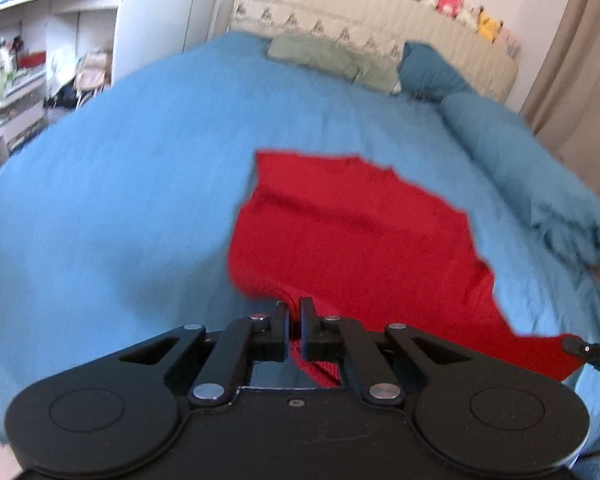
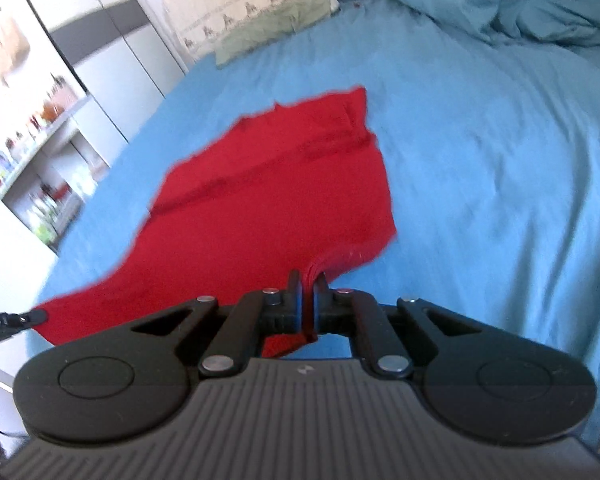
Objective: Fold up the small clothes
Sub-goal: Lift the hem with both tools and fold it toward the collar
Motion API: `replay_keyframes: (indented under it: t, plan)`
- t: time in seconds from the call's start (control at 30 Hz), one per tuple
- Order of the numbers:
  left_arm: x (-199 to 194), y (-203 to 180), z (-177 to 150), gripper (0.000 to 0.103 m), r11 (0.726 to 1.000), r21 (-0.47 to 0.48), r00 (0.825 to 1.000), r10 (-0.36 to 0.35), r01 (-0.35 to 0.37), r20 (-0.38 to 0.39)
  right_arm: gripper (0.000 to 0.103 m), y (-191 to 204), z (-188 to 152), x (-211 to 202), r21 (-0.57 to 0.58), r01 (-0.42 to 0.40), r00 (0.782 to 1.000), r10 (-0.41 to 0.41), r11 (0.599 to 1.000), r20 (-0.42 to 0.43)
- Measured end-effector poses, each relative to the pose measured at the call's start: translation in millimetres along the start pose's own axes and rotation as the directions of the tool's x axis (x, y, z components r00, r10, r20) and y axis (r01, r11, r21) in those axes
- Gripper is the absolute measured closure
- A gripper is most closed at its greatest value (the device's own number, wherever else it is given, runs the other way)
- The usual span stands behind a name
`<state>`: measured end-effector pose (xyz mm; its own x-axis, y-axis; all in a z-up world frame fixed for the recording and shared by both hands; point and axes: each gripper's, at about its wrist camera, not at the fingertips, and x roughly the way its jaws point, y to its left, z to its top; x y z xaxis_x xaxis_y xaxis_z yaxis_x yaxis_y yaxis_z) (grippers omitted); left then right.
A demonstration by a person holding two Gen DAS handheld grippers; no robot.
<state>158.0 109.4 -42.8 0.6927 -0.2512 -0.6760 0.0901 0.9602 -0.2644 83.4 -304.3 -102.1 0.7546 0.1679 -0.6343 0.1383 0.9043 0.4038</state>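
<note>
A red knit garment [image 1: 352, 236] is stretched above a blue bedsheet [image 1: 120, 200]. My left gripper [image 1: 295, 307] is shut on the garment's near left edge. My right gripper [image 2: 307, 280] is shut on the garment's [image 2: 268, 188] near right edge. The cloth is held taut between the two and lifted at the near side; its far end lies on the bed. The right gripper's tip shows at the right edge of the left wrist view [image 1: 580, 346]. The left gripper's tip shows at the left edge of the right wrist view [image 2: 24, 316].
Green pillow [image 1: 328, 58] and blue pillows [image 1: 432, 70] lie at the headboard. A rolled blue duvet [image 1: 540, 184] runs along the bed's right side. White shelves [image 1: 24, 80] with clutter stand to the left. Stuffed toys [image 1: 452, 2] sit on the headboard.
</note>
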Motion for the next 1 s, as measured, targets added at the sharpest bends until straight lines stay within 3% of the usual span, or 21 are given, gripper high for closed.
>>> replay_keyframes:
  t: [0.13, 0.27, 0.4, 0.5, 0.6, 0.73, 0.87, 1.0]
  plan:
    - [16.8, -6.7, 58.5, 0.098, 1.0, -0.012, 0.998, 0.002, -0.001, 0.063, 0.083, 6.3, 54.9, 0.5, 0.051, -0.058, 0.997, 0.055, 0.997, 0.06]
    - [57.5, -6.7, 123.4, 0.098, 0.999, -0.041, 0.994, 0.02, -0.016, 0.109, 0.083, 11.0, 125.8, 20.2, 0.063, -0.086, 0.99, 0.079, 0.994, 0.114]
    - [120.8, -10.1, 179.8, 0.098, 0.998, -0.039, 0.989, 0.057, -0.052, 0.138, 0.083, 6.6, 198.0, 72.0, 0.075, -0.073, 0.989, 0.063, 0.995, 0.132]
    - [182.6, -8.0, 209.5, 0.098, 0.996, -0.078, 0.992, 0.059, -0.051, 0.113, 0.083, -2.0, 237.3, 123.5, 0.086, -0.052, 0.99, 0.041, 0.995, 0.134]
    - [247.2, -1.8, 227.0, 0.098, 0.992, -0.098, 0.993, 0.091, -0.083, 0.08, 0.083, -8.3, 261.2, 179.9, 0.116, -0.039, 0.992, 0.024, 0.992, 0.126]
    - [324.1, 11.2, 224.9, 0.098, 0.982, -0.148, 0.993, 0.12, -0.117, 0.013, 0.083, -18.3, 269.4, 254.7, 0.116, 0.027, 0.995, -0.037, 0.993, 0.09]
    - [371.8, 25.2, 211.1, 0.098, 0.974, -0.183, 0.991, 0.134, -0.136, -0.023, 0.083, -35.6, 266.7, 317.4, 0.122, 0.067, 0.996, -0.074, 0.99, 0.051]
    - [393.4, 33.8, 203.2, 0.098, 0.966, -0.219, 0.991, 0.133, -0.136, -0.03, 0.083, -50.9, 266.2, 355.5, 0.145, 0.097, 0.994, -0.102, 0.985, 0.032]
